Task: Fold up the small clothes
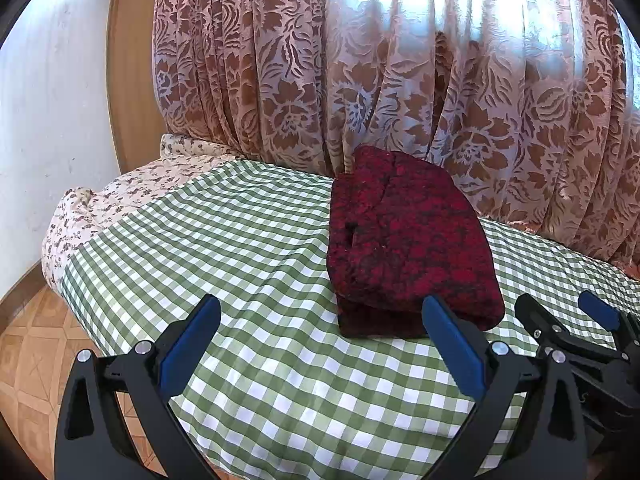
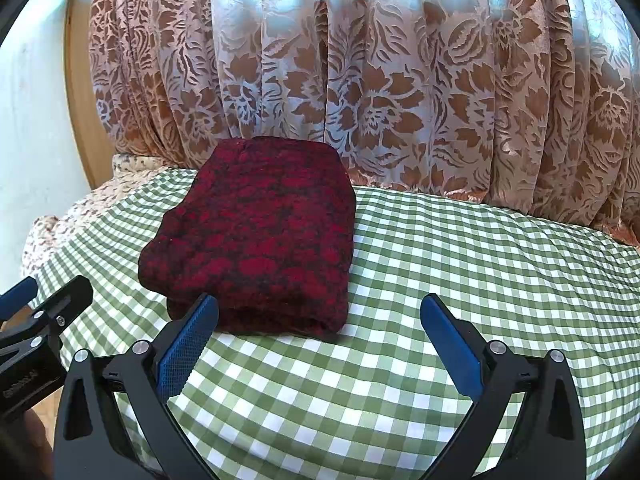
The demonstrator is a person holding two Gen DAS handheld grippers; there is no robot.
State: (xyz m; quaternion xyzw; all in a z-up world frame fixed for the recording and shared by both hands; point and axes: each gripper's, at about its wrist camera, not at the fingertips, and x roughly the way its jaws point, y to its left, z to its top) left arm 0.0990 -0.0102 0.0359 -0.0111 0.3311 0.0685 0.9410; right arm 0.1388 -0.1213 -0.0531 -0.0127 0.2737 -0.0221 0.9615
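Note:
A dark red and black knitted garment (image 1: 404,240) lies folded into a thick block on the green checked cloth (image 1: 240,248); it also shows in the right wrist view (image 2: 260,232). My left gripper (image 1: 322,312) is open and empty, just in front of the garment's near edge, its right finger overlapping that edge. My right gripper (image 2: 320,312) is open and empty, its left finger at the garment's near edge. The right gripper also shows at the right of the left wrist view (image 1: 560,312). The left gripper shows at the left edge of the right wrist view (image 2: 44,292).
A brown floral curtain (image 1: 400,80) hangs right behind the cloth-covered surface. A floral sheet (image 1: 120,196) covers the far left corner. A white wall (image 1: 48,120) and tiled floor (image 1: 32,360) lie to the left. The checked cloth (image 2: 480,280) stretches right of the garment.

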